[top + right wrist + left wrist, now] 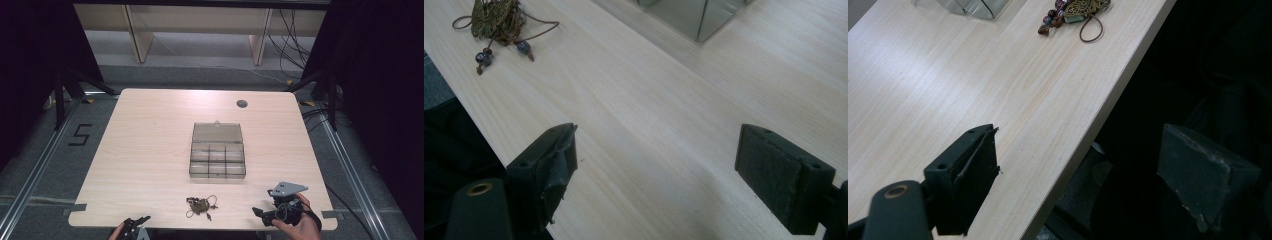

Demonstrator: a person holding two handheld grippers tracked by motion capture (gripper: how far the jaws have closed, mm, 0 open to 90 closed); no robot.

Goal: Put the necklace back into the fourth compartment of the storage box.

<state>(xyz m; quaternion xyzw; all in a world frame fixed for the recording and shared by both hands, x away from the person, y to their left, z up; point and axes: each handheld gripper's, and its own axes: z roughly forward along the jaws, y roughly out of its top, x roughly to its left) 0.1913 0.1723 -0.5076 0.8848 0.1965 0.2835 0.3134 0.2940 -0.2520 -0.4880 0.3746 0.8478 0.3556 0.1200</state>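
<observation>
Here the right gripper (pixel 266 212) sits at the table's (pixel 150 135) near edge, jaws spread wide with nothing between them; the left gripper (pixel 134 225) hangs over that same edge, equally wide and empty. Between them, near the front edge, lies a tangle of corded jewellery (pixel 200 205): a brass filigree pendant, beads, brown cord. It looks light, limp and prone to snag, so the stiff pendant is probably the surest hold. As a heap it has no clear long axis. Beyond it stands a clear compartment box (pixel 217 159), lid open backward.
</observation>
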